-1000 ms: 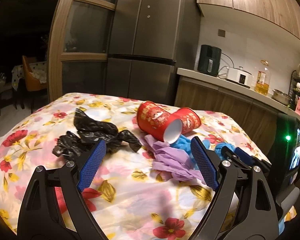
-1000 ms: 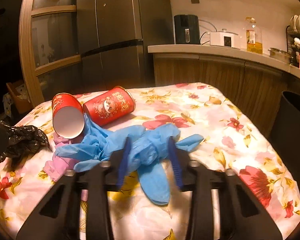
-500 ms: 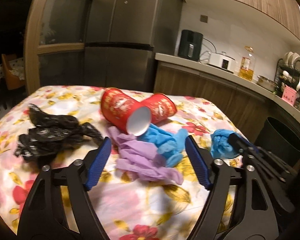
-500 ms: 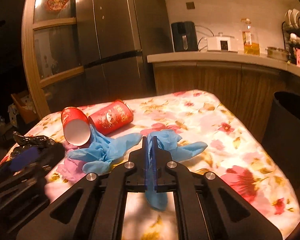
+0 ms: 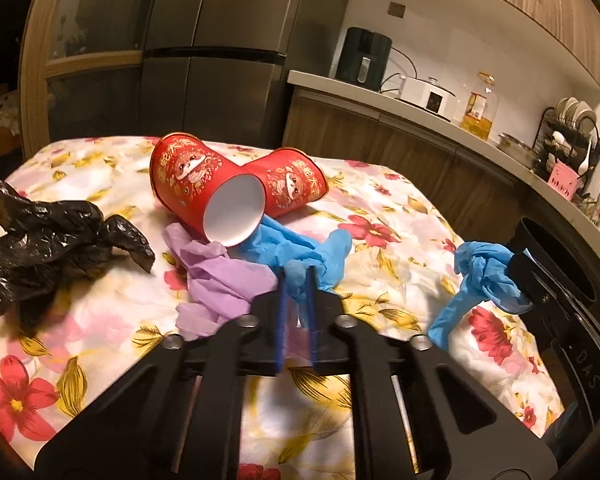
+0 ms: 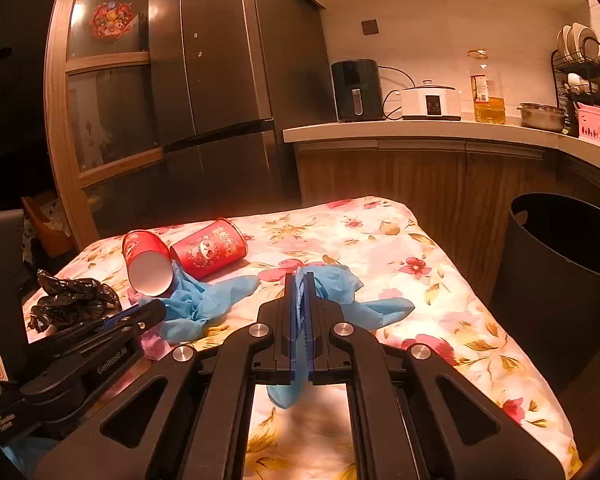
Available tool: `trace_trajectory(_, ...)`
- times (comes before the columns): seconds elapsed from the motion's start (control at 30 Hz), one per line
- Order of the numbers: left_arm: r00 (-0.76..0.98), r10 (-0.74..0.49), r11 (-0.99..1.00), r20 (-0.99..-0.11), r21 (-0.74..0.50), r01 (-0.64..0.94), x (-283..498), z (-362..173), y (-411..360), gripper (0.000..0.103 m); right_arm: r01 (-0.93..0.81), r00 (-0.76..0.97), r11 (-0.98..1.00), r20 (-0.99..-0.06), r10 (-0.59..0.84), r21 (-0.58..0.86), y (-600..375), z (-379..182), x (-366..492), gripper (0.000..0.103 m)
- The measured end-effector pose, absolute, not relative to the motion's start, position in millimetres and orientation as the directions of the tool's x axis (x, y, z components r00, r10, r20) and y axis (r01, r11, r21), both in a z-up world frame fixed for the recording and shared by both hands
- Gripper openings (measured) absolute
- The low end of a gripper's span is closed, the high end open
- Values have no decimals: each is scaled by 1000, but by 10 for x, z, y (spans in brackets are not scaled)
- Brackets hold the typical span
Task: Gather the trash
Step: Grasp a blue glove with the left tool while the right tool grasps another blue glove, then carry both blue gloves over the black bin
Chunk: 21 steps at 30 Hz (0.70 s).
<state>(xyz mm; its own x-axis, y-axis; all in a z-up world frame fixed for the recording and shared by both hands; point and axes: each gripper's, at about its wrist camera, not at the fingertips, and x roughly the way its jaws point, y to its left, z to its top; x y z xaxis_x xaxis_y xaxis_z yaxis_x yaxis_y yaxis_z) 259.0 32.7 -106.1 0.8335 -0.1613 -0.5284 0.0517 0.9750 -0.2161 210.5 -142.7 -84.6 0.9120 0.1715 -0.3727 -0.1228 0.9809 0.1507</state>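
Left wrist view: my left gripper (image 5: 296, 280) has its blue pads drawn in to a narrow slot, pinching a fold of the second blue glove (image 5: 300, 248) that trails out from under the near cup (image 5: 208, 196). The pads look almost shut but a thin gap shows, so I judge the hold as light. The purple glove (image 5: 220, 280) lies touching it at 9 o'clock, and the black bag (image 5: 48, 248) sits well apart, further toward 9. The far cup (image 5: 292, 188) lies on its side against the near one at 12. At 3 o'clock my right gripper (image 5: 518, 276) carries the first blue glove (image 5: 476, 280) clear of the cloth (image 5: 380, 300), close to the bin (image 5: 560, 264).

To lift well, I should squeeze fully before rising, then pull up and toward me slowly. The glove's far end is tucked by the near cup's mouth, and a jerk may roll the cup or drag the purple glove along.

Right wrist view: my right gripper's pads are pressed together on the first blue glove, which bunches above them and hangs below. The bin stands at 3 o'clock beside the table. I should carry the glove over its rim before letting go, high enough that the dangling tail clears the edge. My left gripper sits at 9, its tip against the second blue glove.
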Motion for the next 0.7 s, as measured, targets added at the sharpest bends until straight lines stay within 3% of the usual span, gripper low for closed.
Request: trace_trajectory(0.7, 889, -289, 944, -354, -260, 203, 1850, -412, -10, 0, -91, 943, 983, -303, 137, 160, -1887, -545, 1731, 4)
